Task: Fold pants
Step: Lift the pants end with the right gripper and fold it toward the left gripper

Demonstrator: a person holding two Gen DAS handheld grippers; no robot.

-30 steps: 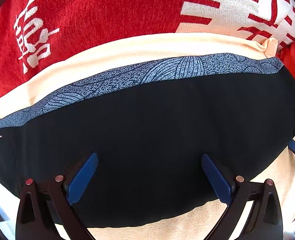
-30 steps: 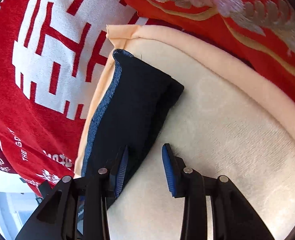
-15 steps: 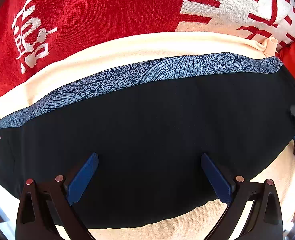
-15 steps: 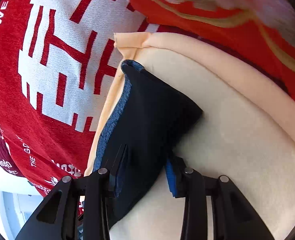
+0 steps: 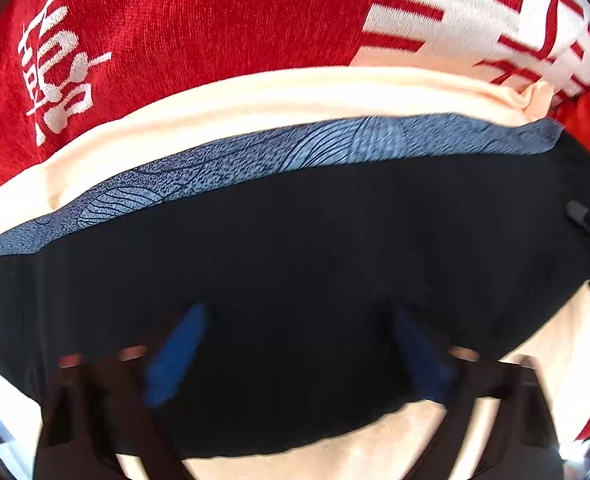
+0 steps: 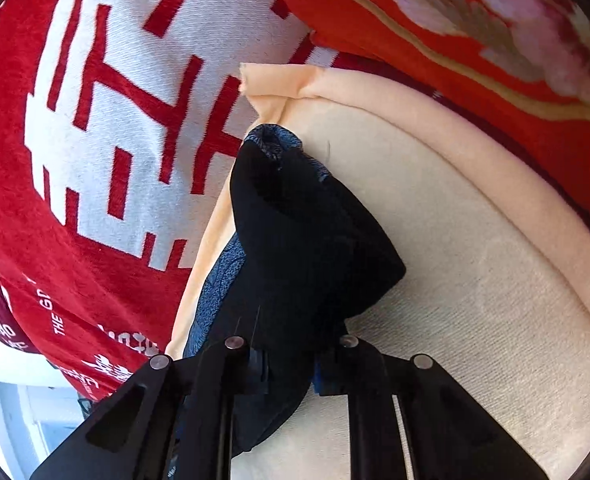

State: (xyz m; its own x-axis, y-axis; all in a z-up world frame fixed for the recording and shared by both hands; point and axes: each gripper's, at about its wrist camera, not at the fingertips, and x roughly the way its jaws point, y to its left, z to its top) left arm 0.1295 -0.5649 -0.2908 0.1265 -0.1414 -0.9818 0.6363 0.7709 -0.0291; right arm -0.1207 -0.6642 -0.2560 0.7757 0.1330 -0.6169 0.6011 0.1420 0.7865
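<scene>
1. In the left wrist view, the left gripper [image 5: 295, 344] points down onto the black pants [image 5: 295, 248]. Its two blue pads [image 5: 175, 352] are wide apart and blurred, because the jaws are closing. The black fabric lies between and under them, but the pads do not pinch it.
2. Beyond the left jaws, the pants spread flat across the view, and their blue-grey patterned waistband [image 5: 279, 152] runs along the far edge.
3. Past the waistband comes a cream cloth [image 5: 255, 96], which lies under the pants. Farther away is a red blanket with white characters [image 5: 183, 20].
4. At the right edge of this same view, a dark part of the right gripper shows beside the end of the pants.
5. In the right wrist view, the right gripper [image 6: 291, 364] has its jaws almost together and closing on a bunched end of the pants [image 6: 307, 240]. The fabric fills the gap between the pads.
6. From these jaws, the pinched fabric stands up in a fold ahead, with the waistband on its left side and at its far tip.
7. To the right of the jaws is the bare cream cloth, and behind it an orange-red flowered cloth [image 6: 475, 28].
</scene>
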